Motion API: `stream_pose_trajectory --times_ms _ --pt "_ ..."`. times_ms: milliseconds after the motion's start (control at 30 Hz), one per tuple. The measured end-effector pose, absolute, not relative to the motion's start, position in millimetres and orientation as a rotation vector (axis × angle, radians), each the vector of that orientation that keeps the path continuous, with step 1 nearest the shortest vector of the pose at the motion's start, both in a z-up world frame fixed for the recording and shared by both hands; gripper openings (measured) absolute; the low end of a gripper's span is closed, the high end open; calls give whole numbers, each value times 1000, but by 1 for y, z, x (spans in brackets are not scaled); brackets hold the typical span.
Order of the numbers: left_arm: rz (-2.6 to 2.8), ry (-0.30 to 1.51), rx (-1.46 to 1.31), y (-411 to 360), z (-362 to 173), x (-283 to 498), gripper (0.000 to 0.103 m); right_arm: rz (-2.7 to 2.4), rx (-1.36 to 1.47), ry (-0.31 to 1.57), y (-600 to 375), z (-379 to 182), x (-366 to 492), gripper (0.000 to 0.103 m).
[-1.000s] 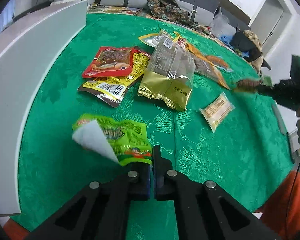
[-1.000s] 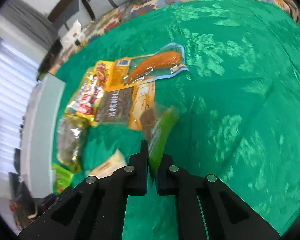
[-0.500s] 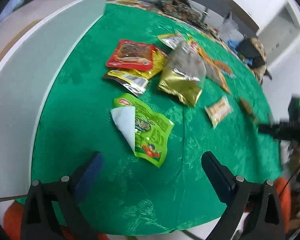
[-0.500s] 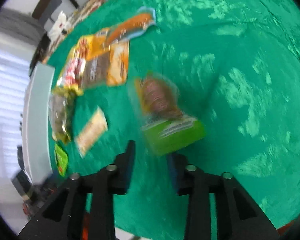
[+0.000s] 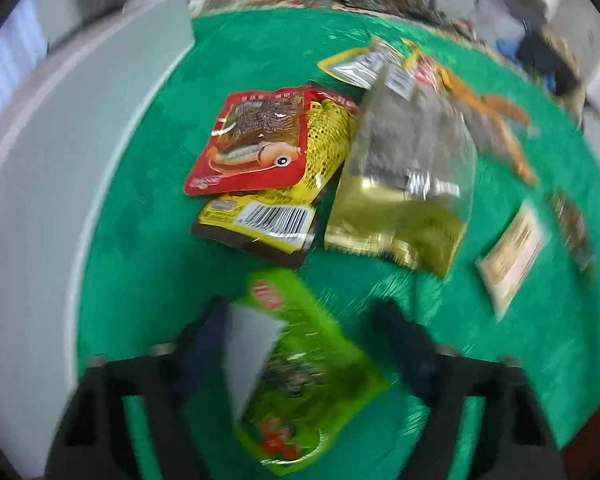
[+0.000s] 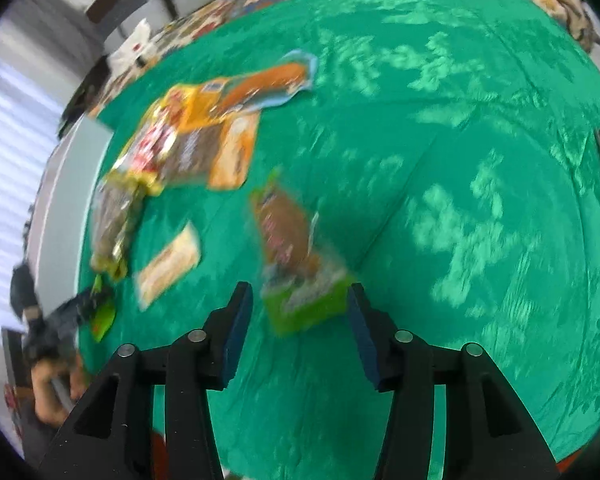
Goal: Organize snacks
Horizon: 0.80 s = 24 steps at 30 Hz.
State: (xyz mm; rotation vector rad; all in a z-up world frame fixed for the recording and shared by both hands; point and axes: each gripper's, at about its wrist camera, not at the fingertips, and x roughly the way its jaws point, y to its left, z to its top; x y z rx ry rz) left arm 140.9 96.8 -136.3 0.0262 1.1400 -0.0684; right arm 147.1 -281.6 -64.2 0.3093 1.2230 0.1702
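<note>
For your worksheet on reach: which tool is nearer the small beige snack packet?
Right. The right tool stands just right of the beige packet. The left tool sits farther away, over the green packet.

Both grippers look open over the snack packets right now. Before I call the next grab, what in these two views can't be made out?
- Left wrist view: motion blur smears the left gripper; whether its fingers touch the green packet is unclear.
- Left wrist view: the yellow packet is half hidden under the red packet.
- Right wrist view: print on the brown-and-green packet, lying between the right gripper fingers, is blurred.
- Right wrist view: the pile runs together.
</note>
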Motion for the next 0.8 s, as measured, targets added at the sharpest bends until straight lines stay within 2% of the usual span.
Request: stream_pose_trajectory --times_ms 33,200,300,333,400,633,800 --pt "-92 1129 15 99 -135 135 53 168 300 1235 -278 -68 152 60" --pt "-133 1114 -25 111 -134 121 44 163 100 1233 -235 -93 175 60" --pt "-171 1089 -138 129 -133 112 42 150 29 1163 -225 -96 178 45" --pt "-184 1084 -186 139 -132 110 42 150 44 1172 -227 -95 178 40" --pt "-201 1070 -274 155 -131 107 42 159 100 1199 -234 -91 177 38" --pt "-260 980 -513 189 -102 105 42 217 395 1175 -272 -64 157 38" --pt "-283 923 -573 201 -77 107 41 294 451 1136 -251 -39 156 38"
